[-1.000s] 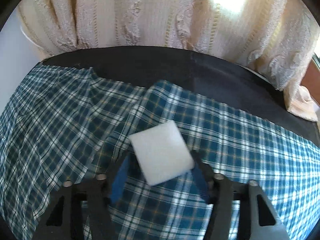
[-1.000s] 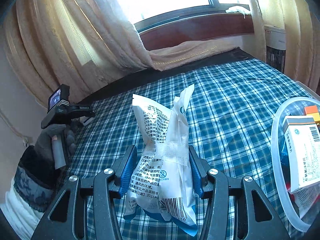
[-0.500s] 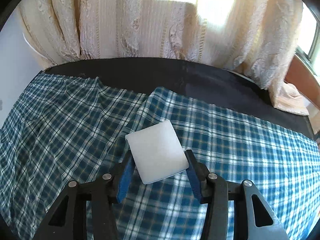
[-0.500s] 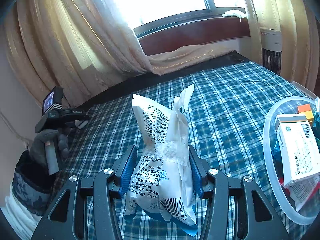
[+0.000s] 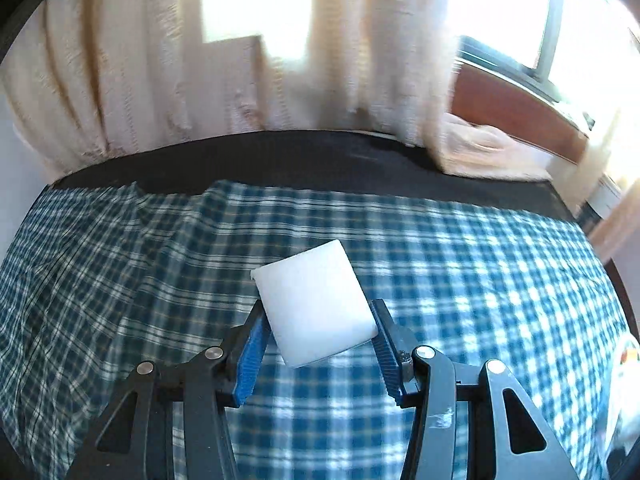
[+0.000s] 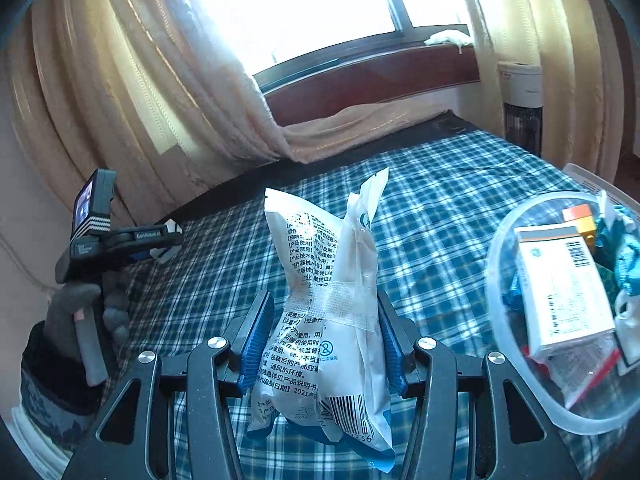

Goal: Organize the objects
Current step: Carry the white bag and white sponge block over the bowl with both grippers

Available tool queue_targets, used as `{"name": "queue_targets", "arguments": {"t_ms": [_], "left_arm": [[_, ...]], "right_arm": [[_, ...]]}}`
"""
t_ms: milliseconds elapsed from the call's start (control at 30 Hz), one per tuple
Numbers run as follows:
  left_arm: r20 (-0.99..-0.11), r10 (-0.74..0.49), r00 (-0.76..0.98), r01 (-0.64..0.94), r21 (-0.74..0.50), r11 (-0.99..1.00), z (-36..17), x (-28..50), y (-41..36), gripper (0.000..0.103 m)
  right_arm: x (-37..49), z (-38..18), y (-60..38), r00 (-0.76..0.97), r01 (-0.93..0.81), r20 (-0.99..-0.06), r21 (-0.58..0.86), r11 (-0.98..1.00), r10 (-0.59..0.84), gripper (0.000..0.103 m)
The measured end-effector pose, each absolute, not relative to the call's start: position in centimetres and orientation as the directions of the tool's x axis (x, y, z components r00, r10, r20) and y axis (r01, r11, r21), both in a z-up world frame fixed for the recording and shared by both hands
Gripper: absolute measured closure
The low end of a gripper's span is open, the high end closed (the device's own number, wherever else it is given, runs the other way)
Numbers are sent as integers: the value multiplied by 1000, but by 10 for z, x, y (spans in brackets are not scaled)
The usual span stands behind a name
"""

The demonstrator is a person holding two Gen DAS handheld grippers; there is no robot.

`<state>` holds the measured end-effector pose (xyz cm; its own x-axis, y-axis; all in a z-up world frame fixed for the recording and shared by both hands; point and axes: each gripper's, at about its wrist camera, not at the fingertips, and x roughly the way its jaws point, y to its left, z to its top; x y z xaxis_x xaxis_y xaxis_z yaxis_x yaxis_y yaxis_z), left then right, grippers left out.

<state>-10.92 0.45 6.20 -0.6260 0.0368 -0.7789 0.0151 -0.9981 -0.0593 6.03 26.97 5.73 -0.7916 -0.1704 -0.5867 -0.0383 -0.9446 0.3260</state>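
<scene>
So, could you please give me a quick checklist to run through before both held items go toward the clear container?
1. Left gripper grip on the white block: ok, pinched between both blue pads.
2. Right gripper grip on the white printed pouch: ok, squeezed at its middle, standing upright.
3. Clear container in reach: ok, open-topped at the right.
4. Room inside it: cannot tell; a white medicine box and other packets already fill much of it.
5. Path over the plaid cloth: ok, nothing lies between.
6. Left view sharpness: not ok, blurred.
</scene>
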Motion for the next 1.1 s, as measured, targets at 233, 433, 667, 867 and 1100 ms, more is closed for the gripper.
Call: {"name": "queue_targets", "arguments": {"t_ms": [233, 433, 667, 867, 1100], "left_arm": [[-770, 103, -630, -80, -67, -995, 71, -93, 41, 50], [-763, 158, -627, -160, -73, -984, 79, -82, 69, 50], [-758, 207, -618, -241, -68, -968, 84, -71, 102, 50], [-758, 242, -605, -310, -56, -949, 85, -58, 132, 50], [-766, 286, -576, -383, -56, -922, 84, -46, 165, 50]], "right_arm": [[77, 67, 295, -814, -94, -569, 328, -940, -117, 52], [94, 73, 326, -829, -165, -556, 341, -926, -58, 52], [114, 78, 364, -841, -252, -541, 350, -902, 25, 52], [131, 81, 401, -838, -340, -533, 353, -871, 111, 52], [145, 77, 437, -817, -427, -544, 349, -834, 191, 52]]}}
